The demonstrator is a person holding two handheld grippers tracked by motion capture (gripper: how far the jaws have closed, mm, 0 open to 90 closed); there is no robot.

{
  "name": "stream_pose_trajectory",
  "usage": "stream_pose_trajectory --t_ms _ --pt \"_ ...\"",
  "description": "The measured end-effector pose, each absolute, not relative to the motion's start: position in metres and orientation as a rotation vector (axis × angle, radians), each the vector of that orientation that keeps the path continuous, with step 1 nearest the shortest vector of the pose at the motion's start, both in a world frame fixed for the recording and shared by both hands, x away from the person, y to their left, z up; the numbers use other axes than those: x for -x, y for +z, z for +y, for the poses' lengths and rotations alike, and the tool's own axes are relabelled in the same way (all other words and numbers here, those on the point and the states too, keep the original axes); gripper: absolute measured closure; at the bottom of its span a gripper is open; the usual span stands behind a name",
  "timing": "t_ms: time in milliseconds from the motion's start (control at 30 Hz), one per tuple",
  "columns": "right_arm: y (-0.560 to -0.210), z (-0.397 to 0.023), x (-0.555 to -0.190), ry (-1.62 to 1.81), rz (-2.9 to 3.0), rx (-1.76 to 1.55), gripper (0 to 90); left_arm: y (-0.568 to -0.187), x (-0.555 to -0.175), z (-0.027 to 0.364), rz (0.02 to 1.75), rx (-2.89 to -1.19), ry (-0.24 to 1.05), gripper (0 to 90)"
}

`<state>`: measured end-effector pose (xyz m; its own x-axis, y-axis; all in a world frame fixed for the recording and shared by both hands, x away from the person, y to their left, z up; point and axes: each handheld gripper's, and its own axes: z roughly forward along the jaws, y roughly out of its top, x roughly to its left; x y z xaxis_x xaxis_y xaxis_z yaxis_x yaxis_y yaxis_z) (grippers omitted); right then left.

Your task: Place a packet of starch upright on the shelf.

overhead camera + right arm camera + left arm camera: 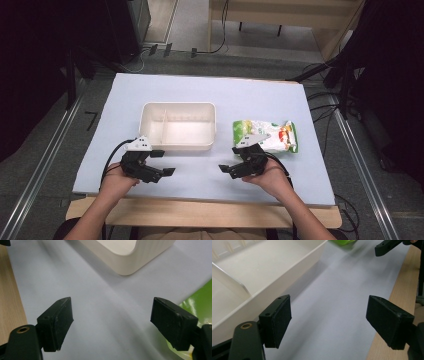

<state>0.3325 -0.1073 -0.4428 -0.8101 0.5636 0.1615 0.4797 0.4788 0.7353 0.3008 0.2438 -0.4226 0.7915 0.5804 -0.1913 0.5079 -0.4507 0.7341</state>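
Black left tongs [169, 172] sit released, empty, just in front of the white divided tray [178, 143] on my worktop [210, 92]. Right tongs [223, 169] also spread wide, nothing held, w/ the green snack bag [277, 131] just beyond them, right of the tray. Looks like pre-grasp; I'd guess next move = right tongs onto the bag.

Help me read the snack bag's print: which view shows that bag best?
The high view: the whole green and white snack bag lies flat right of the white bin. The right gripper view catches only a green edge; the left gripper view a blurred green corner.
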Motion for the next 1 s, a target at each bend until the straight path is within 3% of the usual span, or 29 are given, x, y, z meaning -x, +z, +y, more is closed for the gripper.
stream_pose_trajectory --t_ms 1000 --pt "-0.4437 -0.108 -0.3328 1.247 2.611 -0.911 21.3 -0.4224 -0.3003 0.2434 0.804 -2.139 0.13 21.1"
